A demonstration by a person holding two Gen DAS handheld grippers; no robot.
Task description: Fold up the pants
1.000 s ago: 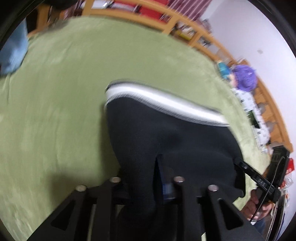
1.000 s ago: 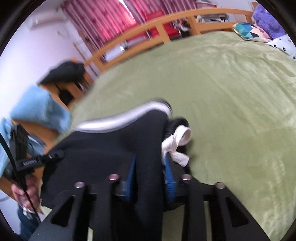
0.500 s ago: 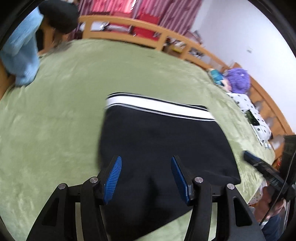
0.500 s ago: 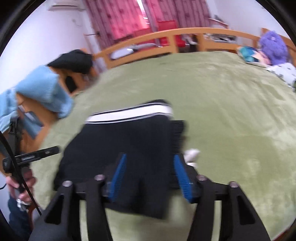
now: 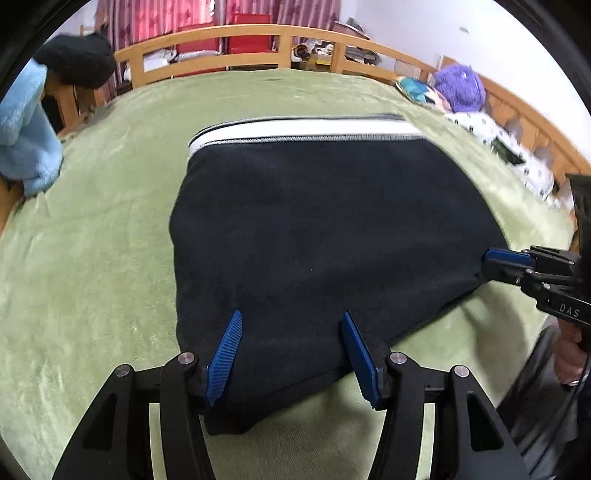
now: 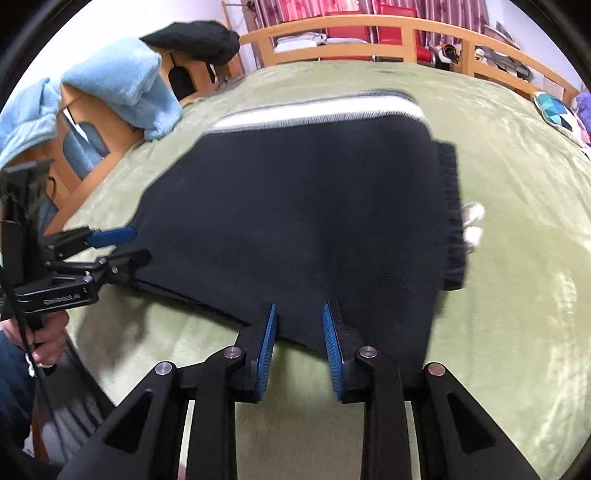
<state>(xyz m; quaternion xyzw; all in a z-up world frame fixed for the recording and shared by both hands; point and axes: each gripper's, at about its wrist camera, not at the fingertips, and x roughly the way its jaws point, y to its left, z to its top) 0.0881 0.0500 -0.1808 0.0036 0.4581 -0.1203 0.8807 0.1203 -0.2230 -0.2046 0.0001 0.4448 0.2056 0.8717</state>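
Covering most of both views, the green blanket (image 5: 92, 240) spreads flat over the bed, w/ a wooden rail (image 5: 240, 35) along the far side. Next biggest: the black pants (image 5: 314, 229), folded into a squarish slab lying flat on the blanket, white band (image 5: 306, 129) w/ grey trim along the far edge. In the right wrist view the ribbed black cuff (image 6: 452, 218) runs down the slab's right side, and a bit of white drawstring (image 6: 472, 221) pokes out beside it, blurry. Off to the left, a light blue fleece (image 6: 122, 85) hangs over a wooden frame w/ a black garment (image 6: 195, 35) on top. A purple plush (image 5: 460, 86) sits at the far right corner by a patterned pillow (image 5: 413, 88).

My left gripper (image 5: 291, 354) is released: jaws stand wide apart over the near edge of the pants, blue pads (image 5: 225, 354) clear of the fabric, nothing pinched. My right gripper (image 6: 299, 343) has just been closing, jaws narrower but w/ a clear gap between the pads; the pants' near edge lies under the tips, not pinched. Each gripper shows in the other's view, at opposite near corners of the slab.
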